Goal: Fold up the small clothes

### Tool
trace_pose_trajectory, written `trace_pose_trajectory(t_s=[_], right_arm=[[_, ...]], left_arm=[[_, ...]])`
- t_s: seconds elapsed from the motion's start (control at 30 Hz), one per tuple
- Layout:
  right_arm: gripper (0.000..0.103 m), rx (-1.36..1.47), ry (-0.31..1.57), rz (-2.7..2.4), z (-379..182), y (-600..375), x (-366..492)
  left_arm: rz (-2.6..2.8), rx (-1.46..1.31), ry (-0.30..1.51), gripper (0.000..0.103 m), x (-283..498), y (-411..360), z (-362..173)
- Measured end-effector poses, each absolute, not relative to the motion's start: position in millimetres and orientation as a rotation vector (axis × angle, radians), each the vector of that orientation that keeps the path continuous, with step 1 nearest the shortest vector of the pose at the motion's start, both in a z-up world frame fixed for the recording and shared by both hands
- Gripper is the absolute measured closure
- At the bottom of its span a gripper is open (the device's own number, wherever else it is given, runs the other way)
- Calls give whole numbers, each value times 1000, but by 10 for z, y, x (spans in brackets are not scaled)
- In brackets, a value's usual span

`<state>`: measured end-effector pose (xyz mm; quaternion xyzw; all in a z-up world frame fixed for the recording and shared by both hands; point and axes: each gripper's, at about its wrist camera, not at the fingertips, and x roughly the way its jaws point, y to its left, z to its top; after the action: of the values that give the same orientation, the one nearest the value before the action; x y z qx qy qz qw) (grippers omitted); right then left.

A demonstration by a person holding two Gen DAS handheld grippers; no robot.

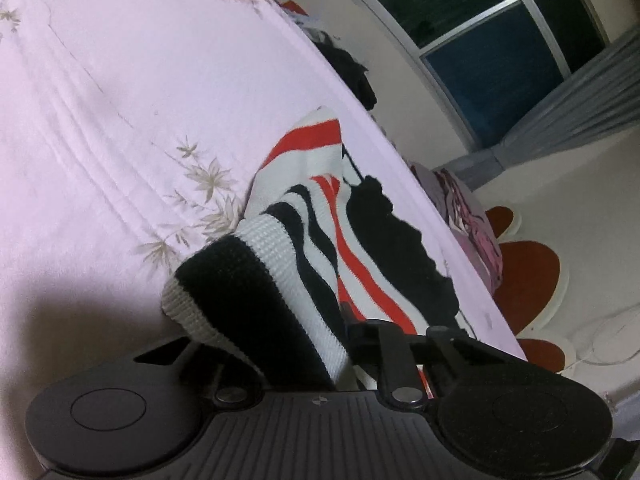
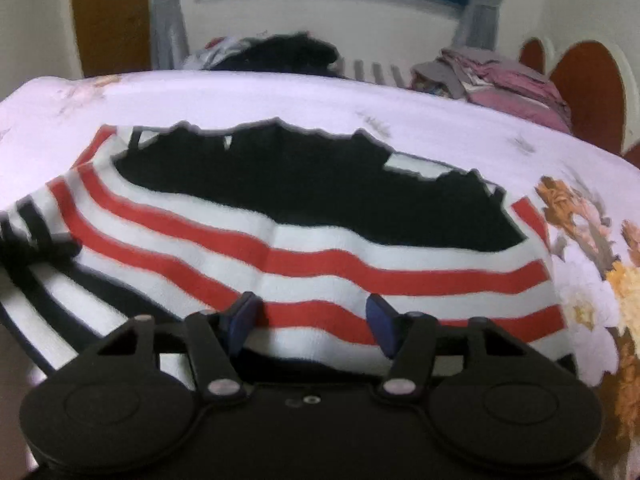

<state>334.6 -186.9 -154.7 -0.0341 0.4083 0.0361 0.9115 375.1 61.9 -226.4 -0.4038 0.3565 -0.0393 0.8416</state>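
Observation:
A knitted garment (image 1: 316, 184) (image 2: 320, 240) with white, red and black stripes and a black scalloped panel lies spread on a pale pink floral bedsheet (image 1: 120, 100) (image 2: 400, 112). My left gripper (image 1: 304, 344) is shut on the garment's black-and-white ribbed edge, which bunches up over the jaws and hides the fingertips. In the right wrist view, my right gripper (image 2: 312, 316) hovers over the garment's near red-and-white stripes. Its blue pads (image 2: 380, 320) stand apart with nothing pinched between them.
A heap of dark clothes (image 2: 280, 52) (image 1: 348, 68) lies at the bed's far edge. Folded pink and grey clothes (image 2: 500, 76) (image 1: 472, 216) are stacked to the right of it. Red-brown rounded panels (image 2: 588, 84) and a window with curtains stand beyond the bed.

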Motion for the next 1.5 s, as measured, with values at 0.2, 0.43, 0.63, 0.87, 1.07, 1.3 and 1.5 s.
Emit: trace_pose_trajectory(t_s=[0.2,0.43,0.63,0.87,1.07,1.3,1.5], right_arm=[[37,63,800,78,-1369,-2110,3271],[35,159,755,64,-1192,-2636,3119],[35,223,738,-29,-1134,-3184,2905],[35,261,737,-148,-1184,-3743,2631],[35,316,697,-144,-1071,-4005,2618],[23,485,763,56,-1067,-3881,3030],[28,572,886,148,-1384,-3712,3385]], left_arm=[[-93,-695,667,87,3684,453,-1878],[-205,-508,586,87,3776,-16,-1346],[-391,-379,556,87,3823,-652,-1081],[-555,-103,640,87,3612,-1589,-1375],[-609,23,636,57,3261,-1694,-1357],[-686,21,668,38,2916,-1553,-1201],[-599,-40,633,38,2776,-1047,-1006]])
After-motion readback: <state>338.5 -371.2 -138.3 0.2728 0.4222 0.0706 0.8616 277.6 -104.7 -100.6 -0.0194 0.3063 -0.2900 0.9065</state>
